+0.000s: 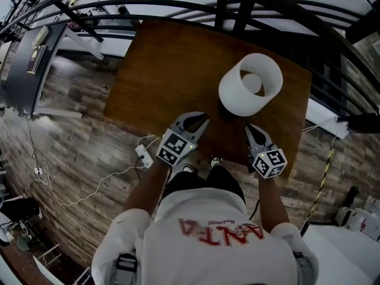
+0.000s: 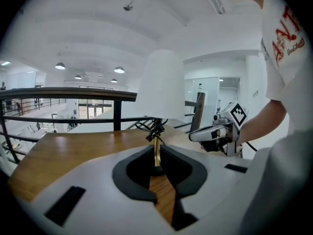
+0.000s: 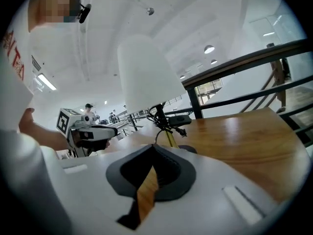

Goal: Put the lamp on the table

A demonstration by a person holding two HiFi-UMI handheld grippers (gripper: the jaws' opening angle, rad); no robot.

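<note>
The lamp, with a white drum shade [image 1: 250, 85], stands upright on the brown wooden table [image 1: 166, 70] near its front right. In the left gripper view the shade [image 2: 161, 84] sits on a brass stem [image 2: 156, 155] with a black cord bundle [image 2: 154, 126] under it. My left gripper [image 1: 200, 122] is shut and empty at the lamp's front left, pointing at the stem. Just in front of the shade, my right gripper [image 1: 252, 129] is shut on nothing. Each gripper view shows the other gripper beyond the lamp: the right gripper [image 2: 210, 133] and the left gripper [image 3: 93, 131].
A black railing [image 1: 237, 5] runs behind the table. On the wooden floor at the left lie a white power strip [image 1: 144, 155] and its cable. A grey cabinet [image 1: 24, 64] stands far left, a white surface [image 1: 338, 248] at the lower right.
</note>
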